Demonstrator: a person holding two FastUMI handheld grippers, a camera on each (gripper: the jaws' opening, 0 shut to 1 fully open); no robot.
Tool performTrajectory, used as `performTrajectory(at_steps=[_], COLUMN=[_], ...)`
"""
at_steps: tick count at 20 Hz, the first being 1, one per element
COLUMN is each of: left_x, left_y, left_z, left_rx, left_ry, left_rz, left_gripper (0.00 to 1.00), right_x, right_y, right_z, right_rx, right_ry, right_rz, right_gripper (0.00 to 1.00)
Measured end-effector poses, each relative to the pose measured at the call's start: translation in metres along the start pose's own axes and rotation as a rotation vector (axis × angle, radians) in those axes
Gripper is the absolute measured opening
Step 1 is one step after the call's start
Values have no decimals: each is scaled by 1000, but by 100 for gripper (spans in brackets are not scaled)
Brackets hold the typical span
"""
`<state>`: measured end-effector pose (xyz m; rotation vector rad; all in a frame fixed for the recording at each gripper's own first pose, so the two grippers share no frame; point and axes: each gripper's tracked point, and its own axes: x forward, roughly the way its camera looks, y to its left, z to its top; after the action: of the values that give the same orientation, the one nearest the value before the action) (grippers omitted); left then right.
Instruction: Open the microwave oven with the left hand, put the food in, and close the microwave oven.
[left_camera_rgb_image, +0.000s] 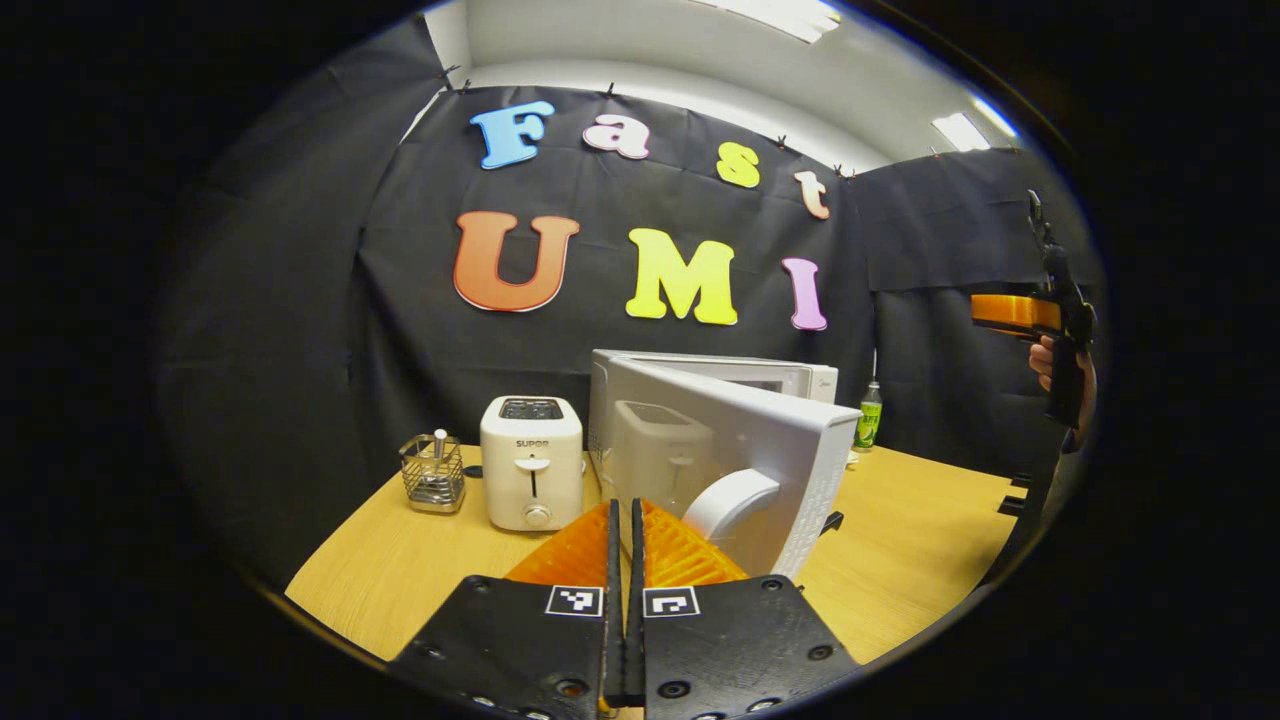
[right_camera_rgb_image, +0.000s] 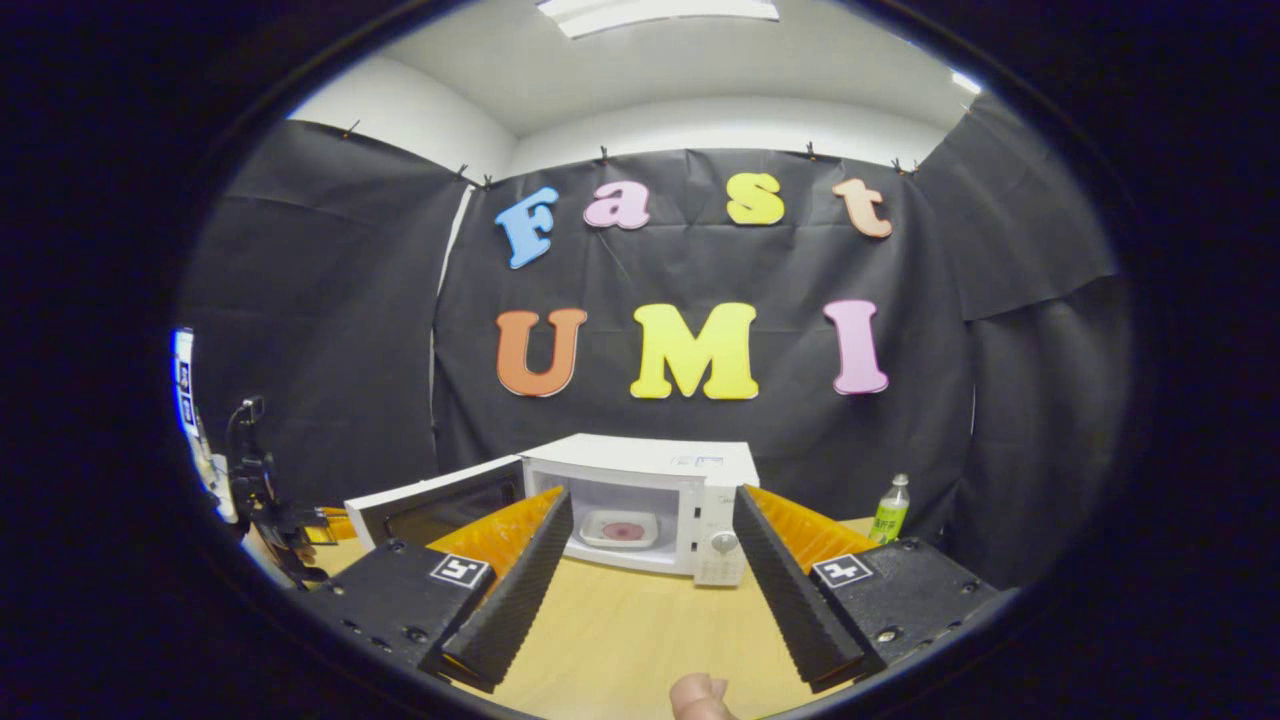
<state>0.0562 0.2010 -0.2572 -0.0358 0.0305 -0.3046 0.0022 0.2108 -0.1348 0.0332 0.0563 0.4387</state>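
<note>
White plate (right_camera_rgb_image: 621, 529) beyond spread right tongs (right_camera_rgb_image: 648, 590)

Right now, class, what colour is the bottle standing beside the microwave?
Green, with a white cap. The bottle shows best in the right gripper view, right of the microwave.

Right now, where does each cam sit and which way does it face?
Left gripper view: rides the left gripper, shut, behind the open microwave door, facing the toaster.
Right gripper view: rides the right gripper, open, facing the microwave cavity holding the plate of food; fingertip below.
Shared: microwave, green bottle, table.
</note>
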Motion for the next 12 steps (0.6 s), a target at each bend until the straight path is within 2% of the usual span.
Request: performTrajectory(at_steps=[1, 2, 4, 5, 6, 7, 8, 9, 10, 11, 12], left_x=[2, 6, 16, 21, 35, 40, 45, 53, 57, 63, 68], left_y=[-8, -16, -33, -34, -45, -52, -61, -71, -78, -83, -90], left_z=[0, 1, 4, 13, 0, 2, 3, 2, 3, 1, 0], left_rx=[8, 17, 31, 52, 46, 33, 14, 3, -1, 2, 5], left_ry=[3, 5, -2, -7, 6, 7, 6, 2, 5, 10, 16], left_rz=[-17, -35, -76, -70, -96, -117, -148, -172, -186, -195, -208], left_gripper=[0, 0, 0, 0, 0, 0, 0, 0, 0, 0, 0], right_x=[-1, -2, -6, -7, -9, -9, -10, -11, -12, -12, -13], right_y=[-2, -5, -18, -23, -28, -30, -34, -38, -43, -48, -54], right_z=[0, 2, 3, 2, 2, 4, 4, 4, 3, 3, 2], right_rx=[10, 20, 20, 14, 14, 18, 25, 30, 31, 32, 33], right_ry=[-4, -8, -7, -4, -4, -7, -10, -9, -9, -8, -7], right_rz=[4, 7, -12, -27, -35, -36, -36, -41, -46, -54, -62], right_gripper=[100, 95, 95, 100, 100, 95, 95, 100, 95, 100, 100])
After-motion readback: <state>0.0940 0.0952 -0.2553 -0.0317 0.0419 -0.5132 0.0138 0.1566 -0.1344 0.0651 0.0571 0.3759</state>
